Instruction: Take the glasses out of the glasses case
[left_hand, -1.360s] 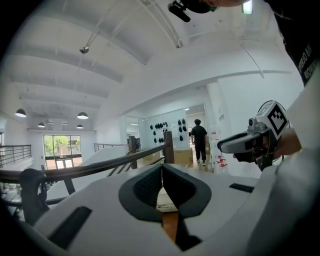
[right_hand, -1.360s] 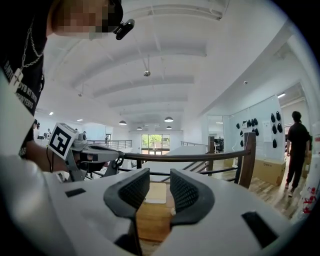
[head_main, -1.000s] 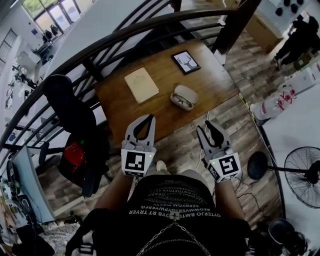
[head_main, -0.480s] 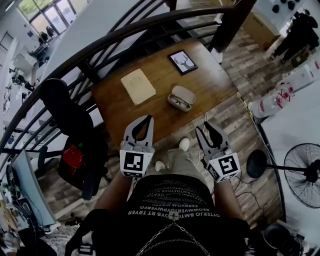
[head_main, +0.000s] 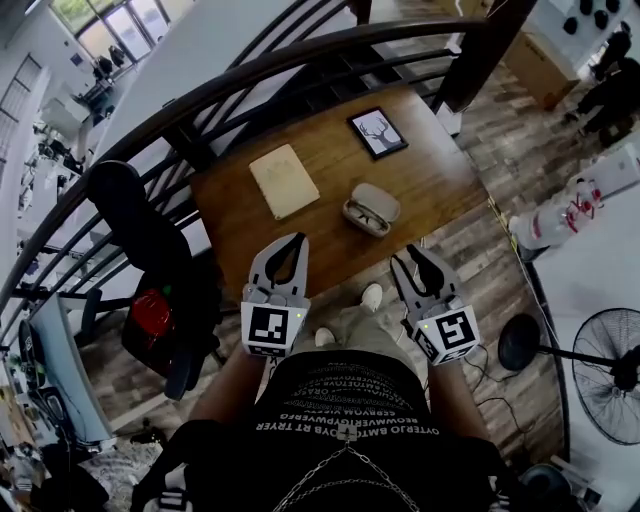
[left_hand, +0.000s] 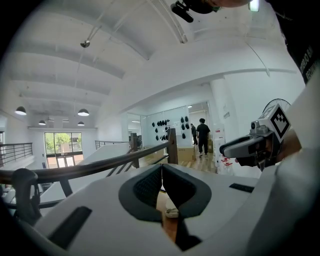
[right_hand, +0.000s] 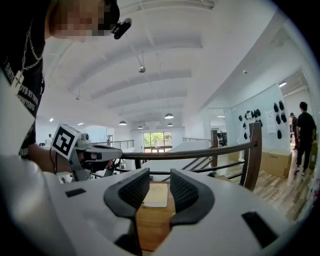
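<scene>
From my head camera I look steeply down on a brown wooden table (head_main: 330, 225) set against a curved dark railing (head_main: 250, 72), with plank floor around it. The glasses case (head_main: 379, 196) lies open near the table's near right part, and the glasses (head_main: 365, 214) lie inside it. A beige pad (head_main: 284, 181) lies to its left and a framed deer picture (head_main: 377, 132) beyond it. A black chair (head_main: 140, 225) stands off the table's left end and a fan (head_main: 608, 375) at far right. My left gripper (head_main: 298, 240) and right gripper (head_main: 410, 256) hover over the table's near edge, both well apart from the case and touching nothing.

In the left gripper view, the left gripper (left_hand: 161, 170) has its fingers pressed together at the tips, and nothing is pinched between them. Through the hollow below the tips I see a strip of table and a pale shape that may be the case. The railing (left_hand: 100, 167) runs across behind, in a white hall with hanging lamps.

In the right gripper view, the right gripper (right_hand: 160, 182) has its fingers a narrow gap apart and empty. Beyond the gap lies the beige pad (right_hand: 157, 195) on the table (right_hand: 150, 225), with the railing (right_hand: 200, 151) behind.
</scene>
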